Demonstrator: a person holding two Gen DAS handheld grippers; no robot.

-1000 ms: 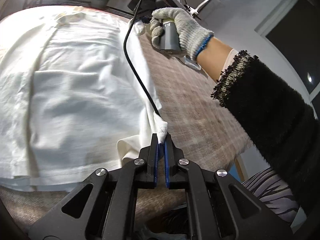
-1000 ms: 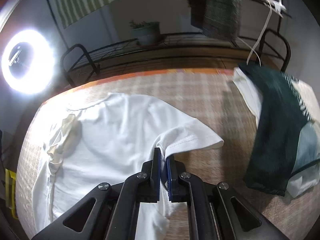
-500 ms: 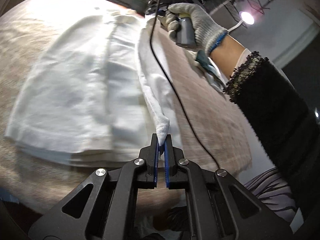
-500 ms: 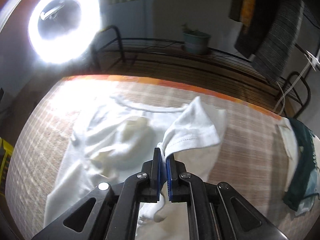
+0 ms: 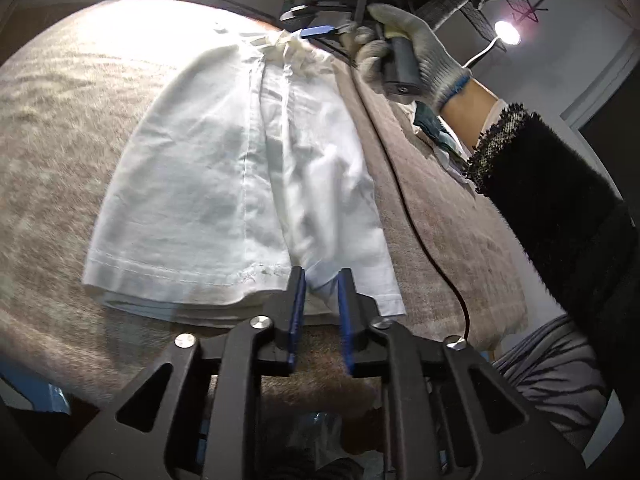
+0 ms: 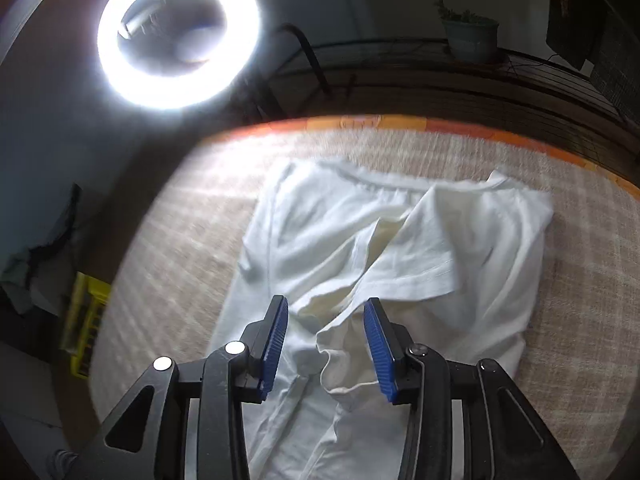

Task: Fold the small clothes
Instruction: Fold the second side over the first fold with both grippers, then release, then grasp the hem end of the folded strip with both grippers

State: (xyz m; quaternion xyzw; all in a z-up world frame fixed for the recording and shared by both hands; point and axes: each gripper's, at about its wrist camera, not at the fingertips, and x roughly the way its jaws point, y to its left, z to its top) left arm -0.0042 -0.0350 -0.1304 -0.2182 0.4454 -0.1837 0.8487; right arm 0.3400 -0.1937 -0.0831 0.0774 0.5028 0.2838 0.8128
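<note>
A white T-shirt (image 5: 240,184) is seen spread on a table (image 5: 60,128) covered with a beige woven cloth. In the left wrist view the shirt lies as a long folded shape, with one side panel laid over the middle and a stitched hem (image 5: 172,272) along its near edge. The left gripper (image 5: 322,300) is held at that near edge, its blue-padded fingers (image 5: 298,308) set apart, with a small fold of white fabric standing between them; whether the pads touch the fabric cannot be told.

In the same view the right gripper (image 5: 320,32) is seen at the far end of the shirt, near the collar, held by a hand in a grey knitted glove (image 5: 412,48). A black cable (image 5: 420,232) is seen trailing across the table to the right of the shirt, and a dark green garment (image 5: 436,132) is partly visible behind the forearm.

In the right wrist view the right gripper (image 6: 326,344) is shown with its fingers (image 6: 276,340) wide apart above the shirt (image 6: 440,248). A sleeve (image 6: 420,272) is seen folded across the body of the shirt, its loose edge lying between the fingers and untouched by them. A lit ring light (image 6: 176,36) is seen beyond the far left of the table, a potted plant (image 6: 468,36) on a dark rack at the far right, and a yellow crate (image 6: 86,320) beside the table's left edge.
</note>
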